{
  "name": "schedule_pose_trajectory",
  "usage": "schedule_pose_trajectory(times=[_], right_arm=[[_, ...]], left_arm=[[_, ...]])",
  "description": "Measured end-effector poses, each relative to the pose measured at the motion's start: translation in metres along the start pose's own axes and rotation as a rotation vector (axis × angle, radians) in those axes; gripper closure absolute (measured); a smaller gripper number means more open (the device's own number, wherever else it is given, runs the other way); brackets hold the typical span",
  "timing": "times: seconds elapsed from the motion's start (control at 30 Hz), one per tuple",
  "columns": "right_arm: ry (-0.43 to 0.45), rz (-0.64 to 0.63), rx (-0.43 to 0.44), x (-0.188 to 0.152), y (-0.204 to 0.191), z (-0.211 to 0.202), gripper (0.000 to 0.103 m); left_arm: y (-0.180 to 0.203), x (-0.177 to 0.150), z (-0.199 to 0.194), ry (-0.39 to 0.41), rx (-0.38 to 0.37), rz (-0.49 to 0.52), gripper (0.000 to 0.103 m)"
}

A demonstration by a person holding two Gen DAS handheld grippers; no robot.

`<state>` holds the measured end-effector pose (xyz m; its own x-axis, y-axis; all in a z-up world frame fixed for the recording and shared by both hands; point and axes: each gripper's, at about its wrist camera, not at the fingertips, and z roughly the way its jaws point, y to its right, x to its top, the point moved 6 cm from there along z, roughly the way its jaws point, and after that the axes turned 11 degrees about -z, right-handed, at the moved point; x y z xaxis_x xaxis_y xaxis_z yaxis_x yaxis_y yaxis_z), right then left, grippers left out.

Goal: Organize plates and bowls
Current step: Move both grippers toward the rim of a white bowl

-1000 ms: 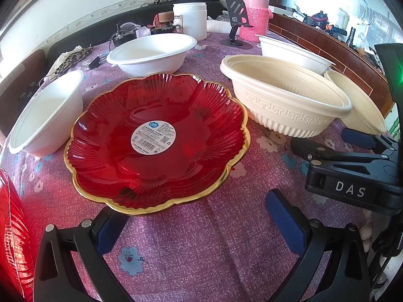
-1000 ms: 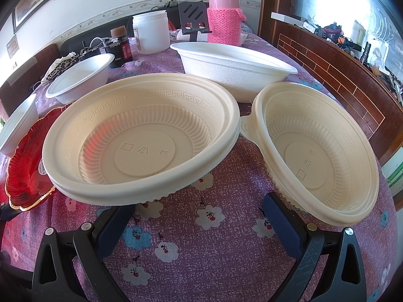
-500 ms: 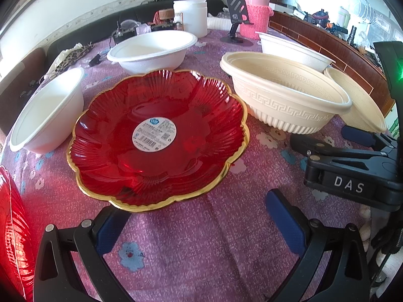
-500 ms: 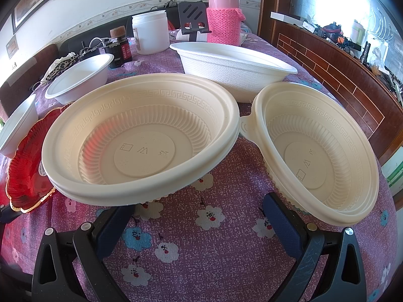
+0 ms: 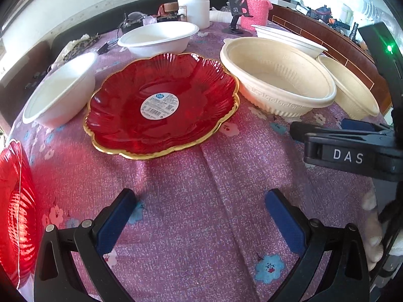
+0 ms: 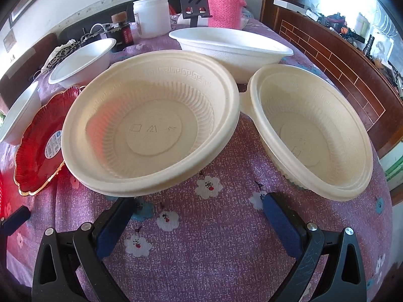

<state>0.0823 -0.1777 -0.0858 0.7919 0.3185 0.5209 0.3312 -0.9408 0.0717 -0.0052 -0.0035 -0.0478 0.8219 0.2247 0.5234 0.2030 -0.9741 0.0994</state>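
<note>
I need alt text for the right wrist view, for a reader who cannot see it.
Two empty cream bowls, one large and one smaller, sit on a purple flowered tablecloth just beyond the open right gripper. A red plate lies left, white bowls behind.

Red plate (image 5: 162, 105): glossy, translucent, glass-like, ribbed surface, gold-coloured rim, paper label at centre; cream bowl (image 6: 151, 130): matt plastic, moulded ribs and key-pattern band; white bowl (image 5: 157, 37): matt, faintly grainy, pulp-like; tablecloth (image 5: 201, 201): purple woven cloth, coarse texture, printed flowers; pink bottle sleeve (image 6: 224, 7): knitted yarn; left gripper (image 5: 199, 216): black matt plastic, blue pads.
</note>
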Motion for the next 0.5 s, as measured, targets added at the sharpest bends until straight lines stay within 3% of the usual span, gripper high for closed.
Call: schedule_pose_trajectory(times=[0.1,0.3,0.37,0.5], right_arm=[[0.011,0.020,0.020,-0.006,0.000,-0.007,0.001],[0.053,0.034,0.083,-0.031,0.002,-0.036,0.001],[0.103,0.014,0.099,-0.038,0.001,-0.055,0.001],[0.268,-0.055,0.101,-0.037,-0.007,-0.106,0.001]], left_arm=[[-0.013,-0.001,-0.015,0.020,-0.062,-0.068,0.009],[-0.048,-0.006,-0.073,0.156,-0.140,-0.164,0.009],[-0.061,-0.006,-0.094,0.217,-0.147,-0.184,0.009],[-0.087,-0.002,-0.126,0.267,-0.153,-0.226,0.009]])
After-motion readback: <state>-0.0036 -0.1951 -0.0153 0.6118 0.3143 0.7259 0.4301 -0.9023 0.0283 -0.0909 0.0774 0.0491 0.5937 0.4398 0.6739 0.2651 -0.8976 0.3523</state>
